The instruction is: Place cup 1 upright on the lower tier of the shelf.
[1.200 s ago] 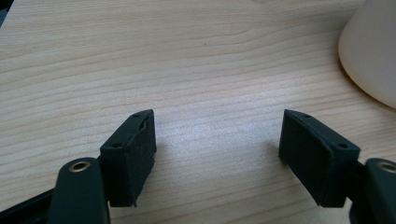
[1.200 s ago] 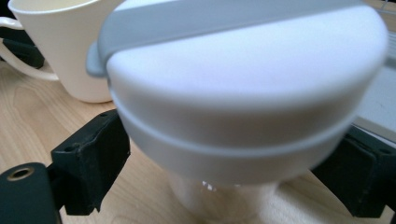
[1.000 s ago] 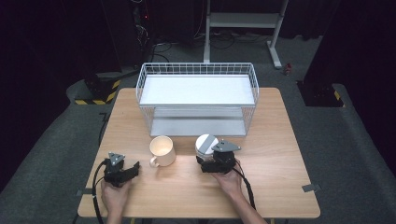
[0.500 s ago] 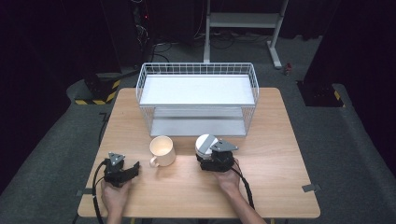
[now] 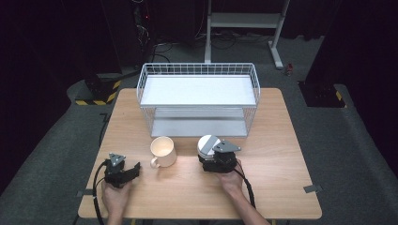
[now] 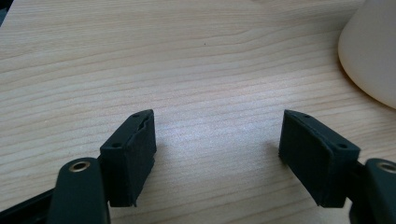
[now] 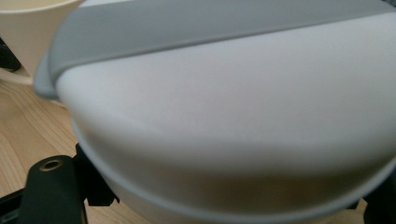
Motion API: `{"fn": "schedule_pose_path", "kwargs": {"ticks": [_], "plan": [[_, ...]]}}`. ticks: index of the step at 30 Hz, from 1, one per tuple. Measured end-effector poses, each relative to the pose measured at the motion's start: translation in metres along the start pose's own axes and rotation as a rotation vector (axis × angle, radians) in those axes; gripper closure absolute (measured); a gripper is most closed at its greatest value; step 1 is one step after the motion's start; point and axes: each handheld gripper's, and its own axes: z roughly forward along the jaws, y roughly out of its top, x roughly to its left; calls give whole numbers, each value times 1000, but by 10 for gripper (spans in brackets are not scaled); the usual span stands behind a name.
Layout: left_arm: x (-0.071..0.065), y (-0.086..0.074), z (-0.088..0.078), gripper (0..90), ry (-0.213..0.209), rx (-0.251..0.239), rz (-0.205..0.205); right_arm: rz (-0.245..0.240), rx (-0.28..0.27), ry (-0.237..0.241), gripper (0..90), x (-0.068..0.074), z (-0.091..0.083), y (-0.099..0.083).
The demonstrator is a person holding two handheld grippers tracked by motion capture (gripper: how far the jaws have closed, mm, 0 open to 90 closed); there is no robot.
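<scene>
No readable text in your shots

You had no lettering, label, brand, number or sign that could be read: the cream mug (image 5: 164,150), the white container (image 5: 207,144), the wire basket (image 5: 197,89) and the worktop (image 5: 281,140) all showed plain surfaces, and the yellow-and-black striped block (image 5: 96,96) on the floor carried stripes alone, no words.

Overhead light falls evenly on the bench (image 5: 281,187) while the room around stays dark. Shadows are short and soft. In the right gripper view the close white container (image 7: 243,121) is blurred.
</scene>
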Motion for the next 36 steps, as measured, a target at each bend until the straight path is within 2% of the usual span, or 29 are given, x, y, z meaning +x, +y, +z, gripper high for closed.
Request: {"fn": "schedule_pose_path", "kwargs": {"ticks": [16, 36], "plan": [[0, 0, 0, 279, 0, 0, 0, 14, -8, 26, 188, -10, -13, 8], [0, 0, 0, 278, 0, 0, 0, 22, -17, 58, 188, -18, -18, 21]]}}
